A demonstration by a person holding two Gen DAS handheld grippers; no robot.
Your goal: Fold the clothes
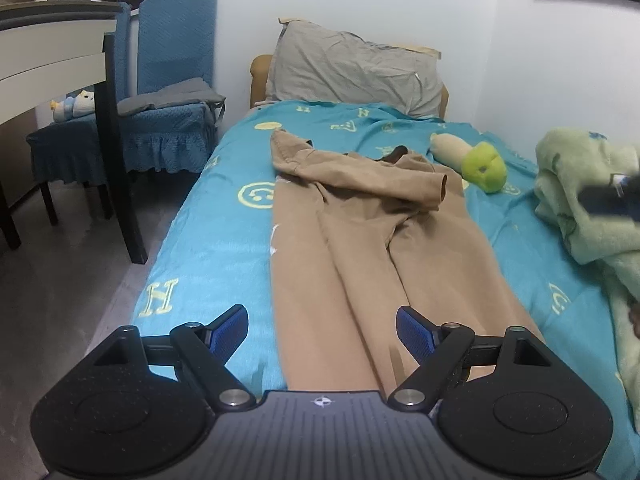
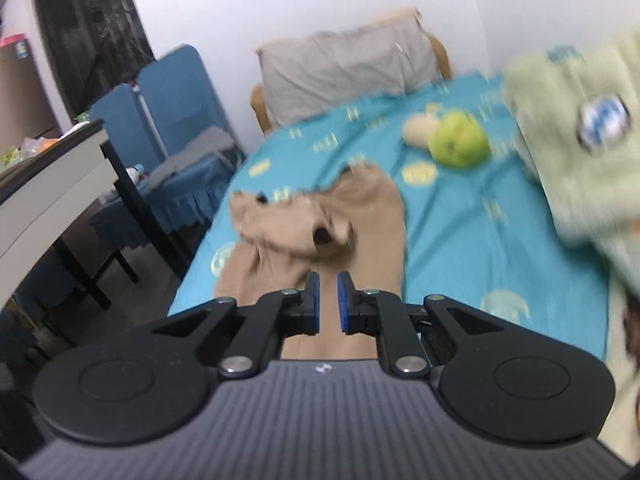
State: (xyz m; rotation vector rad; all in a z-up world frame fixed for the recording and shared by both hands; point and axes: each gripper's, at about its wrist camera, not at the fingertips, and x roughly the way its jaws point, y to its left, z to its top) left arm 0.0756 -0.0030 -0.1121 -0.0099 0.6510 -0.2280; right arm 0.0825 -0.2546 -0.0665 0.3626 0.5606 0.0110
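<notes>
A tan garment (image 1: pixel 360 248) lies lengthwise down the teal bed cover (image 1: pixel 208 240), one sleeve folded across its far end. My left gripper (image 1: pixel 322 332) hovers over the garment's near end, jaws wide open with only cloth below them. In the right wrist view, which is blurred, the same tan garment (image 2: pixel 372 216) runs under my right gripper (image 2: pixel 328 300). Its blue pads stand almost together with a thin gap and nothing between them. The right gripper (image 1: pixel 612 196) also shows as a dark blur at the right edge of the left wrist view.
A light green blanket (image 1: pixel 580 200) is heaped on the bed's right side, with a green and cream plush toy (image 1: pixel 482 166) beside it. A grey pillow (image 1: pixel 352 68) leans at the headboard. Blue covered chairs (image 1: pixel 172 80) and a table (image 1: pixel 48 56) stand left of the bed.
</notes>
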